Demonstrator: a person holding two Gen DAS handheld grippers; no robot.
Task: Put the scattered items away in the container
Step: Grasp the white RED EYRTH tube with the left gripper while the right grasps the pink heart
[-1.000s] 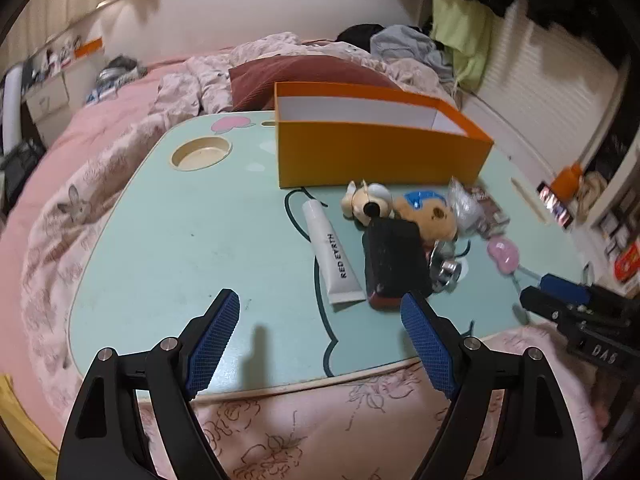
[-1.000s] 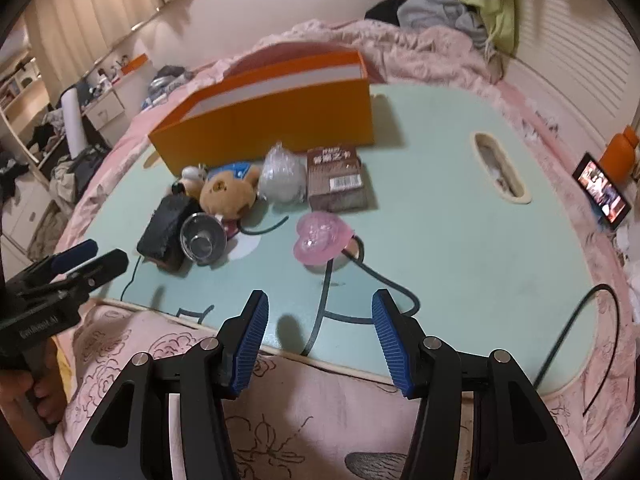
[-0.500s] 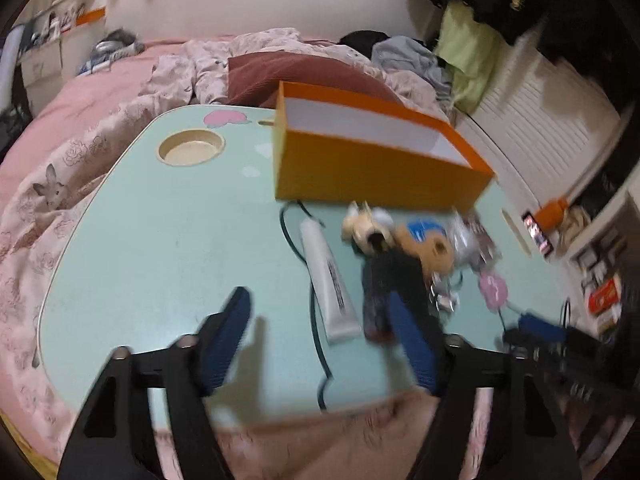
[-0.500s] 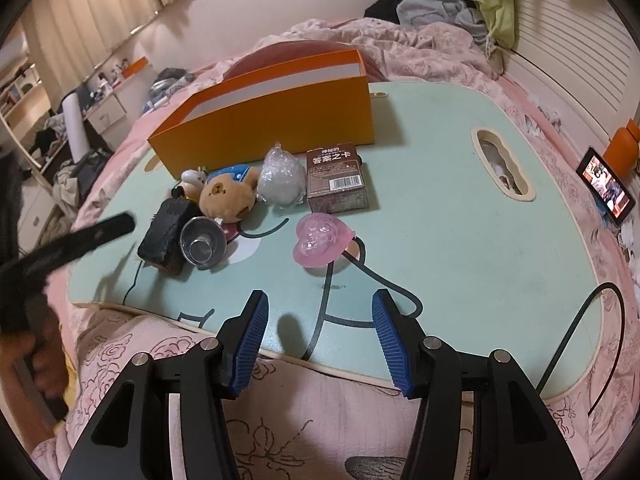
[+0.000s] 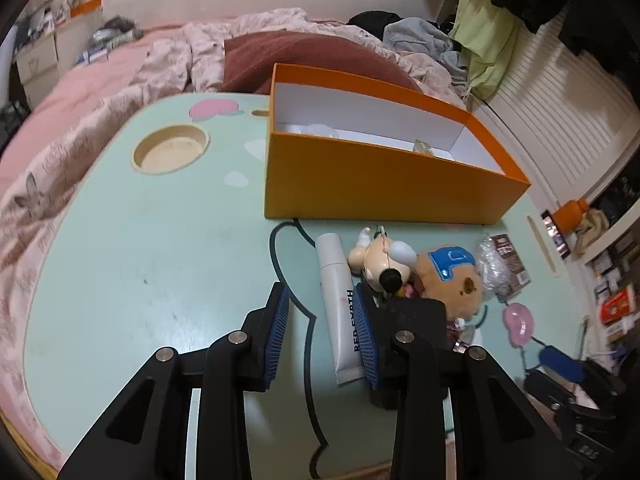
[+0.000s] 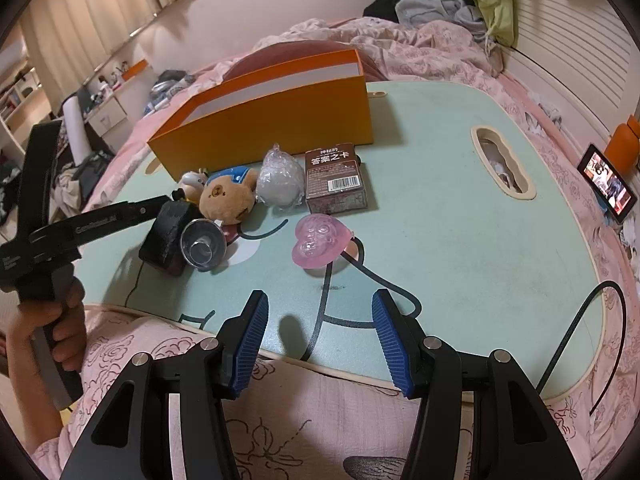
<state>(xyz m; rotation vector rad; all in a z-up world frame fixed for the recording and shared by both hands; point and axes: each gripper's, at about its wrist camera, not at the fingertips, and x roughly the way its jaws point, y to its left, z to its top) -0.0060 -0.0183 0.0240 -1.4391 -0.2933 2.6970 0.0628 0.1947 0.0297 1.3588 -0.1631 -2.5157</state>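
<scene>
An orange box stands open at the back of the mint table. In front of it lie a white tube, a small plush, a bear plush, a black block, a clear cup, a wrapped ball, a brown card box and a pink heart. My left gripper hovers over the tube with its jaws closing. The tube shows between them, beside the right pad, and the pads are not pressing it. My right gripper stays open and empty at the table's front edge.
A round cup recess sits at the table's far left and a long slot at its right. A black cable loops over the right front corner. Pink bedding surrounds the table. A lit phone leans at the right.
My left gripper moved forward over the table toward the tube and its jaws narrowed a lot. The right gripper and the items stayed where they were.
</scene>
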